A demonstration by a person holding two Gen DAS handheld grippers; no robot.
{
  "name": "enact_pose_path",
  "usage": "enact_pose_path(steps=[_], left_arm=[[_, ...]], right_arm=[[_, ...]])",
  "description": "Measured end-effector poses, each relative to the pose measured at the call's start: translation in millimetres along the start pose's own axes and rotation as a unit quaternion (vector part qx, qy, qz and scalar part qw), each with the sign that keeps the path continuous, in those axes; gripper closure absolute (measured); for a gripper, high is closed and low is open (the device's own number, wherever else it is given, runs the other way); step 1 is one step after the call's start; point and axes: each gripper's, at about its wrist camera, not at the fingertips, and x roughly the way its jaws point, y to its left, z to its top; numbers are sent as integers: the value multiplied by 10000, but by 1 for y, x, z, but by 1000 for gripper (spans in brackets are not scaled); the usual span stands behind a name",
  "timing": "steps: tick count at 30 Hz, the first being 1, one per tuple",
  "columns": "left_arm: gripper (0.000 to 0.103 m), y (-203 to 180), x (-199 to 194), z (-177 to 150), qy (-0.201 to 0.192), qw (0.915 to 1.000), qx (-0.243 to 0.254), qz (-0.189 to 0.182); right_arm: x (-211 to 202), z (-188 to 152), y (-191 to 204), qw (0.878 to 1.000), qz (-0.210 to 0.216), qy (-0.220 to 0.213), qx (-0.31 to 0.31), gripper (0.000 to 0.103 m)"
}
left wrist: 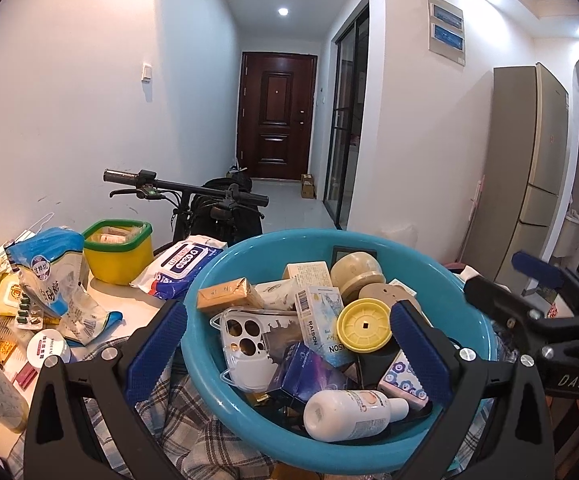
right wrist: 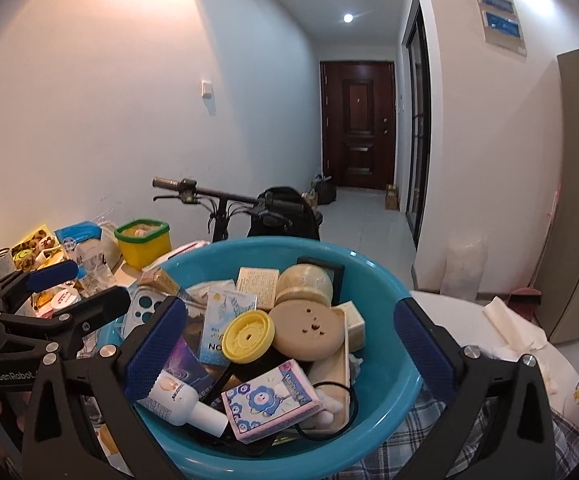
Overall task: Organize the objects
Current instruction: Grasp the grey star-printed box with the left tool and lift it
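Note:
A blue plastic basin (left wrist: 249, 248) (right wrist: 225, 256) sits on a plaid cloth and is heaped with small items. Among them are a white bottle (left wrist: 349, 412) (right wrist: 177, 396), a yellow round lid (left wrist: 363, 324) (right wrist: 249, 332), a clear phone case (left wrist: 249, 344), a tan disc (right wrist: 309, 328) and a blue-flower tissue pack (right wrist: 269, 400). My left gripper (left wrist: 289, 352) is open wide, straddling the basin's left rim. My right gripper (right wrist: 289, 346) is open wide over the basin's right side. Neither holds anything. Each gripper shows in the other's view, right gripper (left wrist: 509, 280) and left gripper (right wrist: 77, 286).
To the left lie a yellow tub with a green rim (left wrist: 117, 252), a wet-wipes pack (left wrist: 181, 264), a blue-white bag (left wrist: 53, 272) and small clutter. Bicycle handlebars (left wrist: 185, 190) stand behind the table. A fridge (left wrist: 529, 184) is at the right, with white paper (right wrist: 513, 328) nearby.

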Motion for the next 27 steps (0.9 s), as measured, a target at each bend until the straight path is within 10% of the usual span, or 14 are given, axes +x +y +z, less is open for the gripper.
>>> enact_pose_path(steps=[13, 21, 27], left_arm=[[0, 6, -57, -4, 157, 9975, 505, -465], [0, -11, -66, -78, 504, 9710, 1114, -2053], [0, -20, -35, -95, 1198, 9706, 1067, -1794]], right_arm=[[-17, 10, -11, 9988, 169, -367, 263, 0], [-24, 14, -16, 9978, 198, -476, 416, 0], [-36, 15, -18, 9953, 224, -799, 507, 0]])
